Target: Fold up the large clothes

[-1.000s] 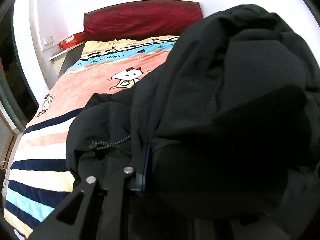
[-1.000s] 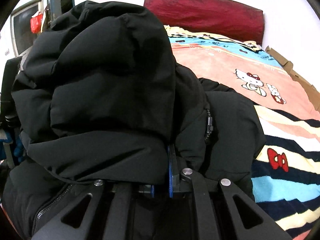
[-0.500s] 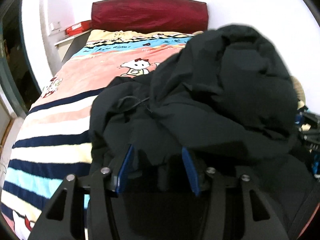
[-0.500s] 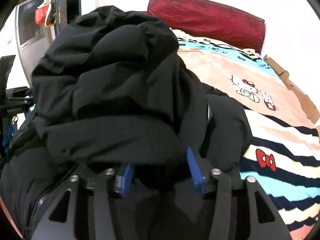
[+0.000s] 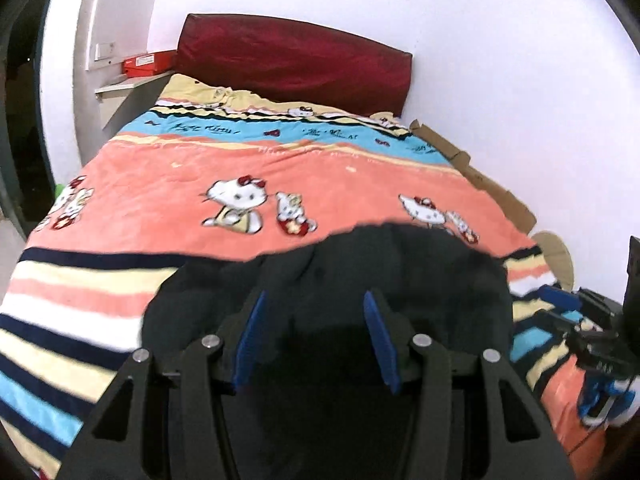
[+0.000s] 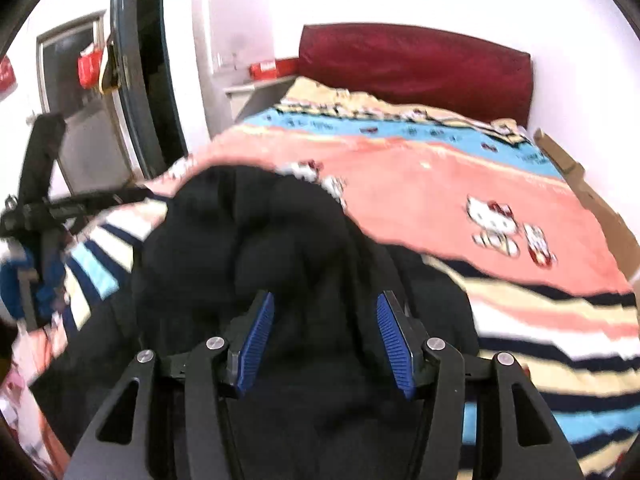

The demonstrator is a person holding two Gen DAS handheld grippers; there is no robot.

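A: Grippers?
B: Left gripper (image 5: 314,338) and right gripper (image 6: 324,330) both parted, jaws just opened, nothing pinched. Black jacket (image 5: 328,280) heaped on the bed's striped blanket (image 5: 328,168), under both.
A: Writing?
B: Blanket lettering blurred. Red box (image 5: 149,65) on far shelf, unreadable.
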